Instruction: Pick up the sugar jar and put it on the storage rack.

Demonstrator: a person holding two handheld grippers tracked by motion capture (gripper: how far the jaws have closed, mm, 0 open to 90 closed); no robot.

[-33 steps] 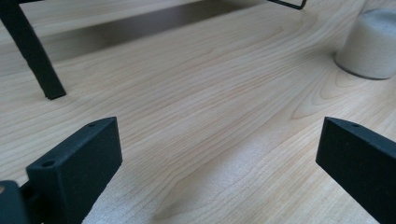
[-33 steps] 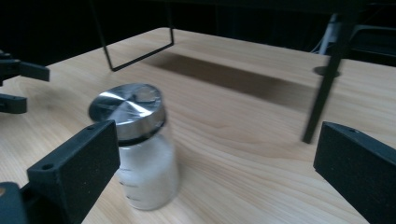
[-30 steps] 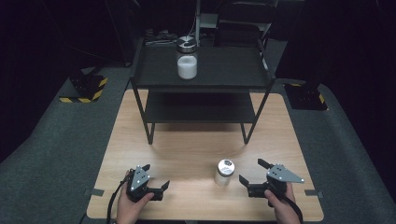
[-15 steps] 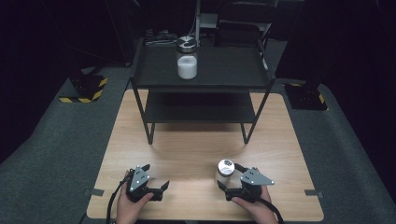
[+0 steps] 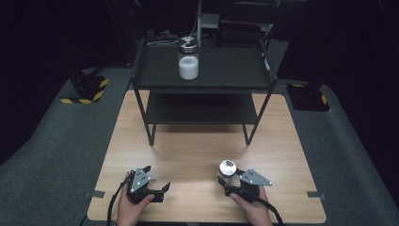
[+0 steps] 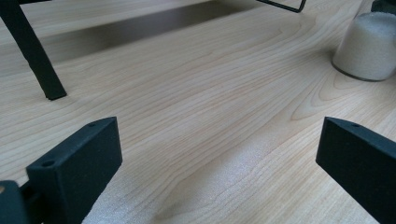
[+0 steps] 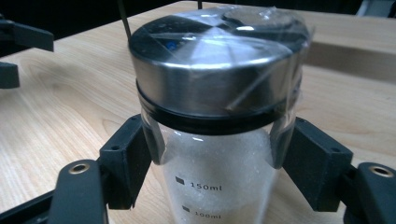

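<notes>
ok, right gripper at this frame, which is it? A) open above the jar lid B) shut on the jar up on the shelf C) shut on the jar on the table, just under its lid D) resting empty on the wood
C: in the right gripper view the right gripper has both pads pressed on the glass of the jar just under its steel lid.

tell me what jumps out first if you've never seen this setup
First, the glass jar with a steel lid, at the table's near right, with the right tool shut on it just under the lid. Then a second jar of white powder on the top of the black shelf rack at the far end. The left tool rests open on the wooden table.
</notes>
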